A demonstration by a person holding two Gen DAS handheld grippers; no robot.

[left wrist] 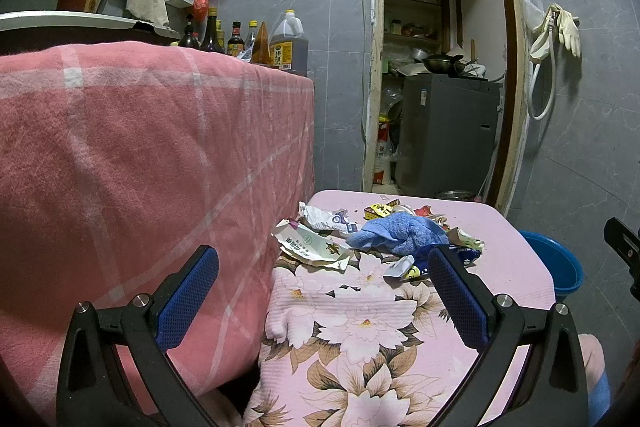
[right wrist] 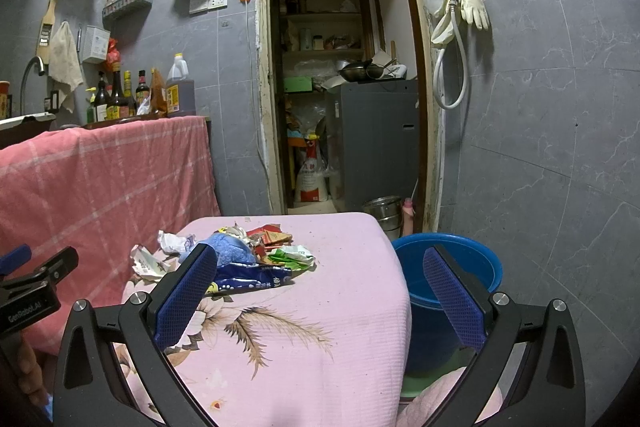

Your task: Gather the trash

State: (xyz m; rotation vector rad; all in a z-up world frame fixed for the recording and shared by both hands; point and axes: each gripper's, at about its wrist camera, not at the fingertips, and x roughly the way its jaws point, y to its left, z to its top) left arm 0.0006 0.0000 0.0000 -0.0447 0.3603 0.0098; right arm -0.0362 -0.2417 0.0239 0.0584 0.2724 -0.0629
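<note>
Left wrist view: the left gripper (left wrist: pixel 323 269) hangs with jaws apart and empty above the pink flowered table (left wrist: pixel 508 259); wrappers (left wrist: pixel 316 245) and a blue cloth (left wrist: pixel 400 233) lie heaped toward its far edge.

Right wrist view: the right gripper (right wrist: pixel 320 267) is likewise spread and empty, the wrappers (right wrist: pixel 256 277) near the far left corner, a blue bucket (right wrist: pixel 480 259) beside the table's right edge.

Grey tiled walls (right wrist: pixel 540 107) frame a doorway (right wrist: pixel 340 67) beside a pink-draped counter (left wrist: pixel 140 167).
</note>
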